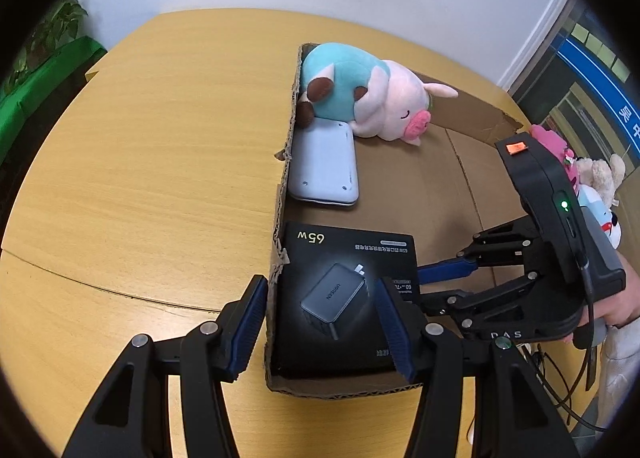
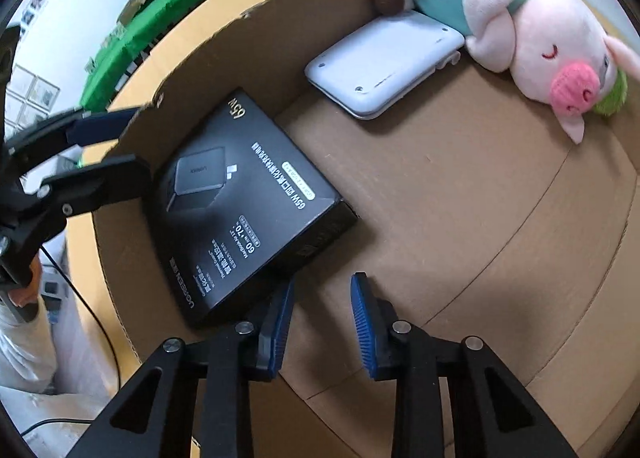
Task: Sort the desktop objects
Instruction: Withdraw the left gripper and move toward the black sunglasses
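box: a shallow brown cardboard box (image 1: pixel 460 162) is set on a yellow wooden table (image 1: pixel 160 158).
charger box: a flat black charger carton (image 2: pixel 244 210) is laid in the near left corner of the box.
case: a pale grey rounded case (image 2: pixel 384 62) is seen farther back, by the left wall.
toy: a pink plush pig in a teal shirt (image 1: pixel 372 94) is rested partly on the case.
left gripper (image 1: pixel 322 322): half open, astride the left wall; nothing is gripped.
right gripper (image 2: pixel 322 332): narrowly parted, empty, over the bare floor just right of the carton.
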The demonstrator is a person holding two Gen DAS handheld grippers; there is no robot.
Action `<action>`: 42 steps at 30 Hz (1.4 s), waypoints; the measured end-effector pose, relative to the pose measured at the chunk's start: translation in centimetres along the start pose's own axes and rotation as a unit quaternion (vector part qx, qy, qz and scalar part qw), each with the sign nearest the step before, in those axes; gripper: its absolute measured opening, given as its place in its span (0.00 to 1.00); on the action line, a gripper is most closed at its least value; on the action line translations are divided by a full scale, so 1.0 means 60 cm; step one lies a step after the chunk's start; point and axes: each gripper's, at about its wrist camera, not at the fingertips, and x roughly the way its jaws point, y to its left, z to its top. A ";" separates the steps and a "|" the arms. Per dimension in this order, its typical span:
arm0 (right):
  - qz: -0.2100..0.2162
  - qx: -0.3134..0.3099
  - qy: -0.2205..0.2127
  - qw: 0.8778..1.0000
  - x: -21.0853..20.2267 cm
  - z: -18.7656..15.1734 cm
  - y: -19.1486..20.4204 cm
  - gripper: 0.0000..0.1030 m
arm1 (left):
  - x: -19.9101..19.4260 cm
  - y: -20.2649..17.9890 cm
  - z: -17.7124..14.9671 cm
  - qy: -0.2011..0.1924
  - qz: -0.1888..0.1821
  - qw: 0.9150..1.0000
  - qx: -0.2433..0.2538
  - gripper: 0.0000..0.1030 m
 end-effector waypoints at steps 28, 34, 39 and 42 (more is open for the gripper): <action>-0.248 0.191 -0.354 0.881 -0.334 -0.428 0.105 1.00 | -0.216 -0.232 -0.168 -0.217 -0.022 0.967 0.132 0.79; -0.244 0.198 -0.358 0.879 -0.301 -0.475 0.132 1.00 | -0.207 -0.266 -0.204 -0.203 -0.040 0.969 0.132 0.79; -0.243 0.213 -0.360 0.875 -0.297 -0.514 0.140 1.00 | -0.205 -0.277 -0.223 -0.197 -0.046 0.971 0.129 0.79; -0.245 0.217 -0.365 0.871 -0.296 -0.529 0.140 1.00 | -0.201 -0.280 -0.228 -0.195 -0.049 0.971 0.126 0.79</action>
